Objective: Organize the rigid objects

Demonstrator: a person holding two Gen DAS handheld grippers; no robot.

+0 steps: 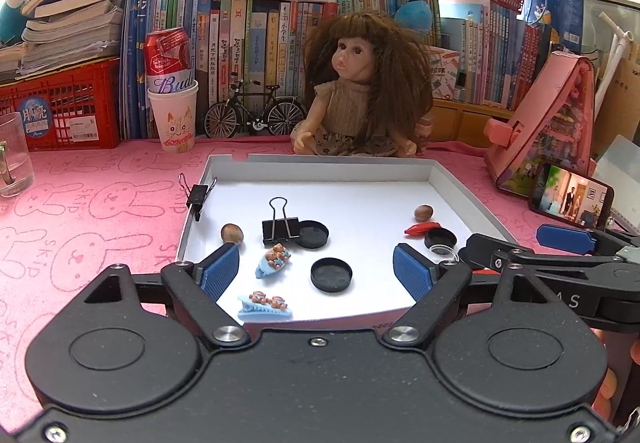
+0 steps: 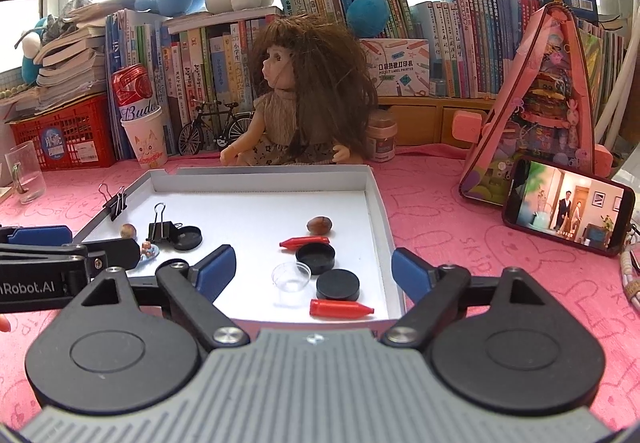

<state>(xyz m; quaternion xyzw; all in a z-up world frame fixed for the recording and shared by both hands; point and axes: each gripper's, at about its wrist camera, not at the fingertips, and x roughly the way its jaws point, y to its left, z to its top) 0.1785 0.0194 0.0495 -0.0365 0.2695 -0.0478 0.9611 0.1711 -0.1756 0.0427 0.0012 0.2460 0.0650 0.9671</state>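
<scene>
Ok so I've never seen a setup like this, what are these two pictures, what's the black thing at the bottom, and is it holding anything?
Each picture comes from a camera mounted on a hand-held grasping tool; a person carries one in each hand. The black body at the bottom is the tool itself, with two blue-padded fingers reaching forward.

One picture looks along the left tool, the other along the right tool. Both stand open and hold nothing.

Ahead, on a pink cloth, lies a shallow white tray. In it: binder clips, black round lids, nuts, red pointed caps, a small clear cup and blue bear hair clips. Behind it sits a doll before rows of books.
</scene>
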